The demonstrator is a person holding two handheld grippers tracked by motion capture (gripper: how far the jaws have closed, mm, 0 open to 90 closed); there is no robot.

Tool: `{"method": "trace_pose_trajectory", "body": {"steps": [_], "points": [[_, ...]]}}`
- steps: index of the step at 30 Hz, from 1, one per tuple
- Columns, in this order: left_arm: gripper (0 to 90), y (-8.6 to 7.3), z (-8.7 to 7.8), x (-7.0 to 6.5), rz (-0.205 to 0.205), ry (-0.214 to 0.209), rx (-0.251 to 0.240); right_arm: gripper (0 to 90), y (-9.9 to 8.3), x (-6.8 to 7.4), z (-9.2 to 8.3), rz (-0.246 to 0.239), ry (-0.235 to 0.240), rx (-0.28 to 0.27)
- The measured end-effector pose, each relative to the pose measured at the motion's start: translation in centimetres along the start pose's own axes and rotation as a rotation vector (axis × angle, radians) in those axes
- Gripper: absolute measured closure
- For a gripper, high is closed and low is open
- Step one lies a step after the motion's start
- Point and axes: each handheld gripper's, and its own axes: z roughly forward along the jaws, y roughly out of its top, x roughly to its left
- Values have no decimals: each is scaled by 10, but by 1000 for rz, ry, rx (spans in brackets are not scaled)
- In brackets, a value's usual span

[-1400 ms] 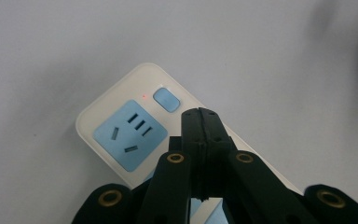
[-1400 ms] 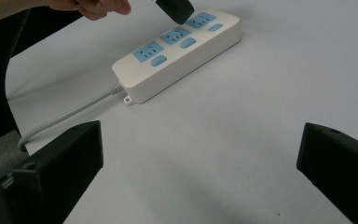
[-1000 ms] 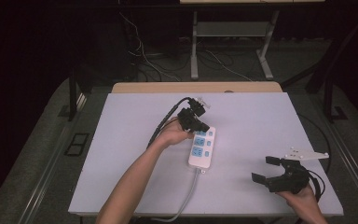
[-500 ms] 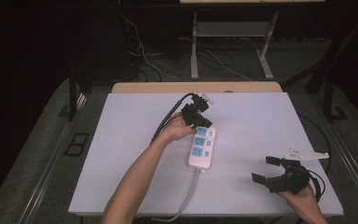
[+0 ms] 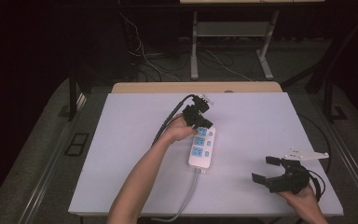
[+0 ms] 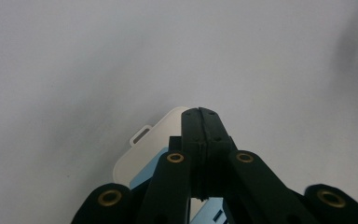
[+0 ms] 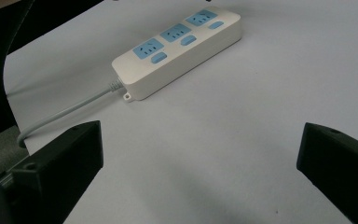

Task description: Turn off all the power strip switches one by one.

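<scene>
While the white three-socket power strip with blue outlets (image 5: 202, 145) lies mid-table, the left gripper (image 5: 199, 116) hangs over its far end, jaws pressed together on nothing — perhaps to press; the right gripper (image 5: 271, 171) waits wide open, empty.

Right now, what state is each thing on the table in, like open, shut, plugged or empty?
Left gripper: shut, empty, tips over the strip's far end.
Right gripper: open, empty, apart from the strip.
Power strip: flat on the table, three sockets empty.
</scene>
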Motion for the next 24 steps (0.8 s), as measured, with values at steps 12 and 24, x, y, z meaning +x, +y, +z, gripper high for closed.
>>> {"method": "trace_pose_trajectory", "body": {"steps": [12, 24], "points": [[891, -1, 12, -2, -1, -10, 22, 1, 0, 0, 0, -2, 2, 2], [890, -4, 23, -4, 3, -10, 39, 1, 0, 0, 0, -3, 2, 3]]}}
